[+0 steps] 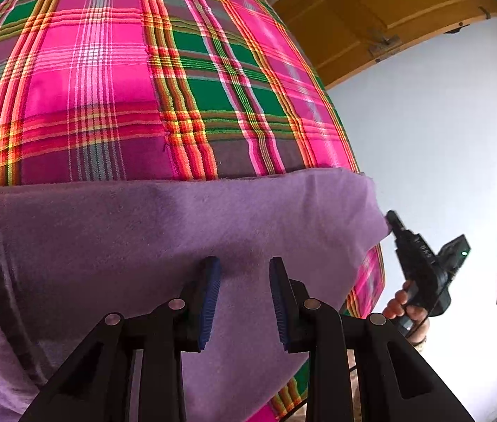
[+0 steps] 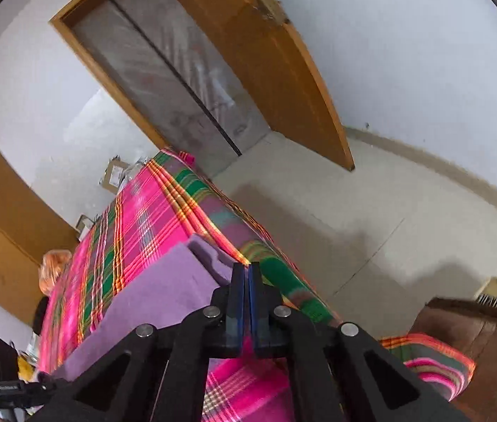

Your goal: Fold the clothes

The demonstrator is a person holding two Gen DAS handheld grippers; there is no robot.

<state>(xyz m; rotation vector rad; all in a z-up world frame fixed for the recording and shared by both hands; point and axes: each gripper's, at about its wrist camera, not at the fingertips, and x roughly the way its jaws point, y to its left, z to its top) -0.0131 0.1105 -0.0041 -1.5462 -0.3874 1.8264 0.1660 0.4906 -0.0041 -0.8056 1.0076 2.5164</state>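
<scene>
A purple cloth lies across a pink and green plaid bedspread. One side of it is turned up at the left edge of the left wrist view. My left gripper stands open above the cloth, which shows flat between the blue pads. My right gripper, held by a hand, has its tip at the cloth's right corner. In the right wrist view the right gripper is shut, pads together, against the edge of the purple cloth. The left gripper touches the cloth's near left end.
The bedspread hangs over the bed edge beside a pale tiled floor. A wooden door stands open by a glazed doorway. A brown seat is at lower right. Cardboard boxes sit past the bed.
</scene>
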